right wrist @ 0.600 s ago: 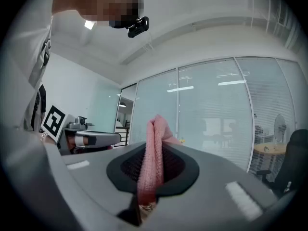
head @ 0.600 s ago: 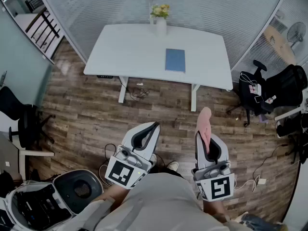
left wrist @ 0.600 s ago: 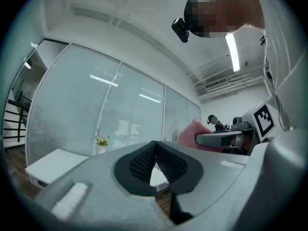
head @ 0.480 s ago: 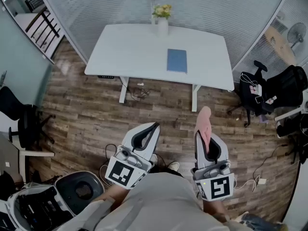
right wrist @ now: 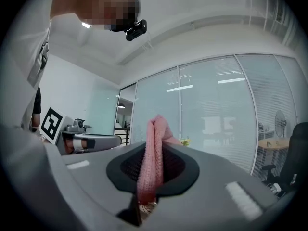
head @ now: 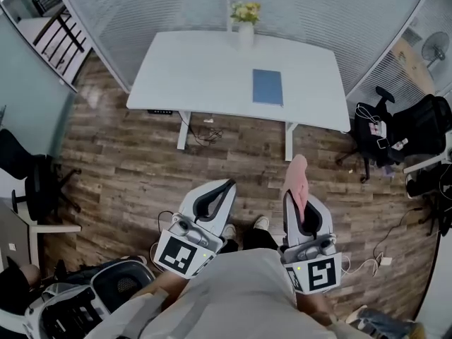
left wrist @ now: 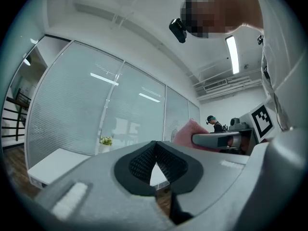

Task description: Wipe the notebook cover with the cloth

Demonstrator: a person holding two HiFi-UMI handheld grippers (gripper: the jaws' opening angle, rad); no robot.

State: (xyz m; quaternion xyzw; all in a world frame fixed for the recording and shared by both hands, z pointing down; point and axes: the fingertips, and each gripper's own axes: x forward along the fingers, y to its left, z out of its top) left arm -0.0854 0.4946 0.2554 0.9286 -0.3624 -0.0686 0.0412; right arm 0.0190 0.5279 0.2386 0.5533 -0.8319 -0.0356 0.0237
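Observation:
A blue notebook (head: 268, 87) lies flat on the white table (head: 198, 76), right of its middle and well ahead of me. My right gripper (head: 291, 193) is shut on a pink cloth (head: 298, 184), which sticks up between the jaws (right wrist: 153, 153). My left gripper (head: 227, 184) is shut with nothing in it; its dark pads (left wrist: 139, 160) meet at the tips. Both grippers are held close to my body above the wooden floor, far short of the table.
A vase of yellow flowers (head: 246, 21) stands at the table's far edge. Black office chairs (head: 406, 133) crowd the right side, another chair (head: 32, 179) sits at left. A chair base and bag (head: 78, 299) lie by my left foot. Cables (head: 205, 133) trail under the table.
I have stepped slightly forward: the table and notebook sit a little lower and right in the head view, and my shoes now show. Both grippers keep their pose.

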